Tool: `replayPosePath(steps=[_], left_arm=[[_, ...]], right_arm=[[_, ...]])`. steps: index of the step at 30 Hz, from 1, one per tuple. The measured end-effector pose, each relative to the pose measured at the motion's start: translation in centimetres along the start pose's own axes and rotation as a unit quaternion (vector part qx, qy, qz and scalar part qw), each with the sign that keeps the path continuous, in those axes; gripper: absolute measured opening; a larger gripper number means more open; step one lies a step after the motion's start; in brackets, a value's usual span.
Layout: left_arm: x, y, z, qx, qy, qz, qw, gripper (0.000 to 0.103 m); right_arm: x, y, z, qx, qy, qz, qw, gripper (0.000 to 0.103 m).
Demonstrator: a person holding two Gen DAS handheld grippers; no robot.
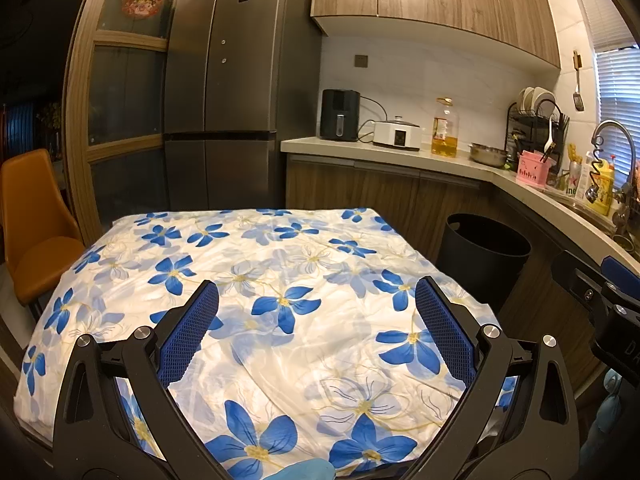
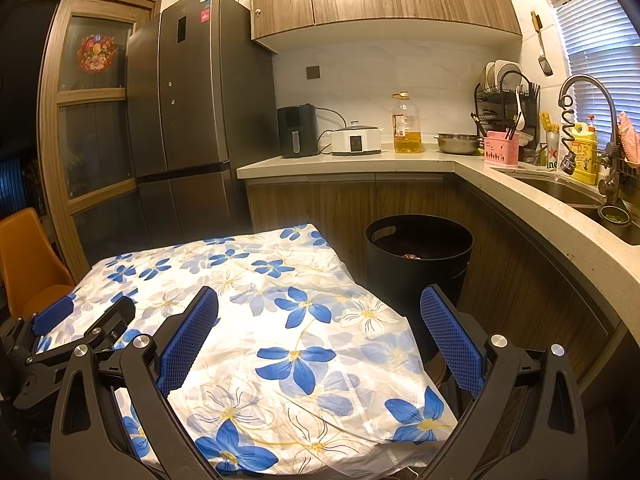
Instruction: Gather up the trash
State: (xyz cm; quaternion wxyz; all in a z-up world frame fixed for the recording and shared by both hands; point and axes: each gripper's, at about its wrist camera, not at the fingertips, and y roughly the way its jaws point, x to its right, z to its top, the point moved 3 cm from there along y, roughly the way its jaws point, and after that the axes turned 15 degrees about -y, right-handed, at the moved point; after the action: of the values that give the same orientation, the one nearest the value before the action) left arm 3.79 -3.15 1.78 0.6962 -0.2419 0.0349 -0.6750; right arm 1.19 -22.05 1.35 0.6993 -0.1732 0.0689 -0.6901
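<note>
A black round trash bin (image 1: 482, 254) stands on the floor right of the table; in the right wrist view the bin (image 2: 418, 240) holds a small piece of trash (image 2: 410, 256) at its bottom. The table wears a white cloth with blue flowers (image 1: 256, 288), also in the right wrist view (image 2: 280, 320); I see no trash on it. My left gripper (image 1: 316, 300) is open and empty above the near part of the table. My right gripper (image 2: 319, 306) is open and empty over the table's right edge, near the bin. Each gripper shows in the other's view, the right one (image 1: 616, 296) and the left one (image 2: 84, 320).
An orange chair (image 1: 34, 224) stands left of the table. A dark fridge (image 1: 228, 88) is behind. The counter (image 1: 400, 154) carries an air fryer (image 1: 340, 114), a cooker, an oil bottle (image 1: 444, 128), a steel bowl and a dish rack; a sink with a faucet (image 2: 580, 92) is at right.
</note>
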Motion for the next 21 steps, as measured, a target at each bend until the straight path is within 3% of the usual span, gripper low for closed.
replayPosePath(steps=[21], left_arm=[[0.08,-0.1,-0.05,0.001,0.001,-0.001,1.0,0.097]], right_arm=[[0.13,-0.09,0.05,0.001,0.001,0.0,1.0,0.097]])
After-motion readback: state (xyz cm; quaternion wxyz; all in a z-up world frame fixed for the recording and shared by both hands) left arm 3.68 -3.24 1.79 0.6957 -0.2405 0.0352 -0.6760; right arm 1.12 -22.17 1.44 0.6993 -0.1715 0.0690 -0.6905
